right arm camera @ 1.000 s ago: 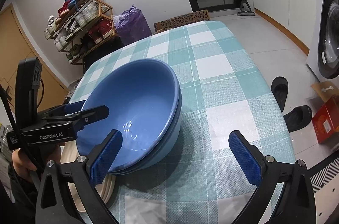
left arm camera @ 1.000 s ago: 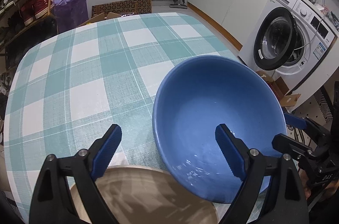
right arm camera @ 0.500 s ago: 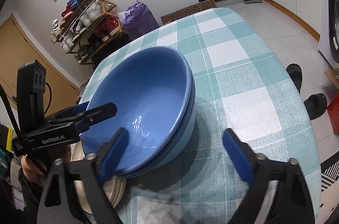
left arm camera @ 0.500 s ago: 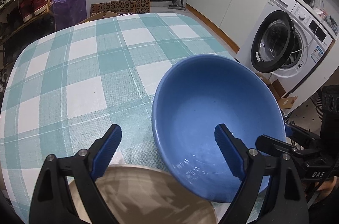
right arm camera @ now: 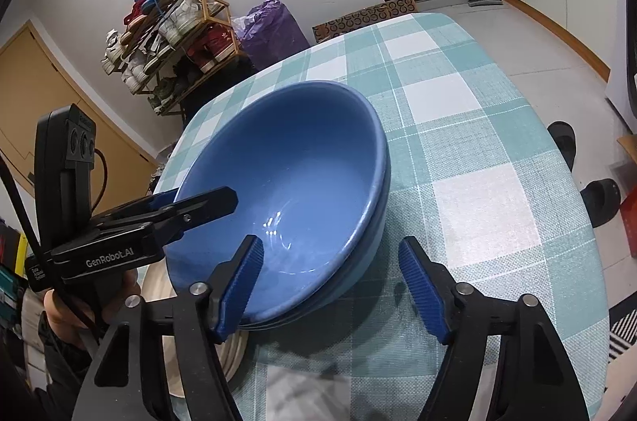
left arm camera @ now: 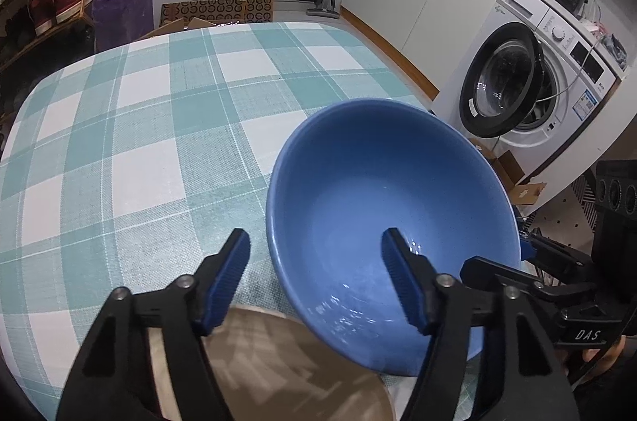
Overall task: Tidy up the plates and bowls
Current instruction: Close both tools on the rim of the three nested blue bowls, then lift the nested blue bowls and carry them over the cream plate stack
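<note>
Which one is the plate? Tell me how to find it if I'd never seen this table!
Start at the table with the teal and white checked cloth. Near its closest edge sit the stacked blue bowls. The plate is right next to them, partly tucked under their rim; it is flat and beige, while the bowls are deep and blue.

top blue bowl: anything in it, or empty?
Empty. The top blue bowl shows only bare glazed interior with light glints in both wrist views. It sits nested in a second blue bowl.
</note>
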Demonstrator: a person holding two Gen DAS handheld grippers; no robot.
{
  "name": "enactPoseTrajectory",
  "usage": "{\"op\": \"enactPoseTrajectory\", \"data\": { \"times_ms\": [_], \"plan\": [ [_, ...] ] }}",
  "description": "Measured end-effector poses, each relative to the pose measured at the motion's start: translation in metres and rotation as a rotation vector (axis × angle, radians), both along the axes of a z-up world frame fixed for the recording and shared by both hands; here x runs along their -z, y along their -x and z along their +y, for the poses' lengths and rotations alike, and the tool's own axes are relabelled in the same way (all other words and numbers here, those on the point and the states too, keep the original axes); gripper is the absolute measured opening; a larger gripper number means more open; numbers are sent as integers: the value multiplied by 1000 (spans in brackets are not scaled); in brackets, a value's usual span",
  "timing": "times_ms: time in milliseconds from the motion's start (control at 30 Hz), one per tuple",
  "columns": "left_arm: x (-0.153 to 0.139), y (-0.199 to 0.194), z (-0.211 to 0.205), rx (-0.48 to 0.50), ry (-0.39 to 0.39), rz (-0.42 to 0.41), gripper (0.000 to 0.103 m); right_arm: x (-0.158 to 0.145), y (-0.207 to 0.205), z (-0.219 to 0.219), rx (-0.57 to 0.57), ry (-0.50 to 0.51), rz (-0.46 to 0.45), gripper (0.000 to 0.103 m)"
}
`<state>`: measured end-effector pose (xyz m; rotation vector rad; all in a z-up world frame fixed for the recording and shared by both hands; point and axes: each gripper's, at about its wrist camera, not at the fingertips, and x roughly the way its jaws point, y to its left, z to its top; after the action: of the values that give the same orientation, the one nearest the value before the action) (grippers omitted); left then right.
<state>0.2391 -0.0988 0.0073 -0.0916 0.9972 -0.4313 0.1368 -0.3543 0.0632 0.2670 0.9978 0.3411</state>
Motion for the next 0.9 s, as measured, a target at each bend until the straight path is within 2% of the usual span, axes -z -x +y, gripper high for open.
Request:
{"op": "enactPoseTrajectory", "data": {
  "times_ms": [67, 167, 467, 633, 900],
  "plan": [
    [1, 0, -1, 2, 6, 3, 55, -1, 0, 0, -4, 0, -5, 72],
    [2, 0, -1, 8, 14, 11, 49, -3, 2, 1, -10, 4, -11, 71],
    [3, 1, 1, 0, 1, 14, 34, -9, 7, 2, -17, 19, -24, 57],
    [3, 1, 3, -5, -4, 13, 29, -9, 7, 3, -5, 45, -26, 50],
    [3, 1, 3, -9, -3, 16, 29, -12, 9, 1, 7, 70, -38, 41]
  ]
}}
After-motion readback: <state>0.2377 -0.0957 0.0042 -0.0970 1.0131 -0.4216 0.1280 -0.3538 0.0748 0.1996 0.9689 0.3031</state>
